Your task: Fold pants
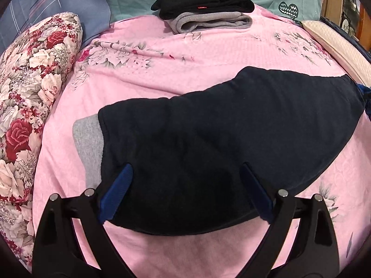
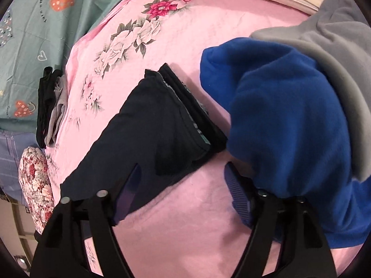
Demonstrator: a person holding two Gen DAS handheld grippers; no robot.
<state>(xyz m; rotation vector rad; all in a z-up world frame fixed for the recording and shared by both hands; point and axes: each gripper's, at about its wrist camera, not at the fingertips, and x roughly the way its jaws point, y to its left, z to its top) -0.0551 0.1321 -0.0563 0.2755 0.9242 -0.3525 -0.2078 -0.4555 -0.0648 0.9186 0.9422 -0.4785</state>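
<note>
My left claw is spread wide, both blue pads lying over the near end of the dark pants, which rest folded on the pink flowered bedsheet with a grey cuff showing at their left; my right claw is spread too, its left pad over the pants' edge, its right pad beside a blue fleece with grey cloth above it; a folded black and grey stack sits well apart at the far end, bearing a small red tag I cannot read; the teal quilt carries writing too blurred to make out.
</note>
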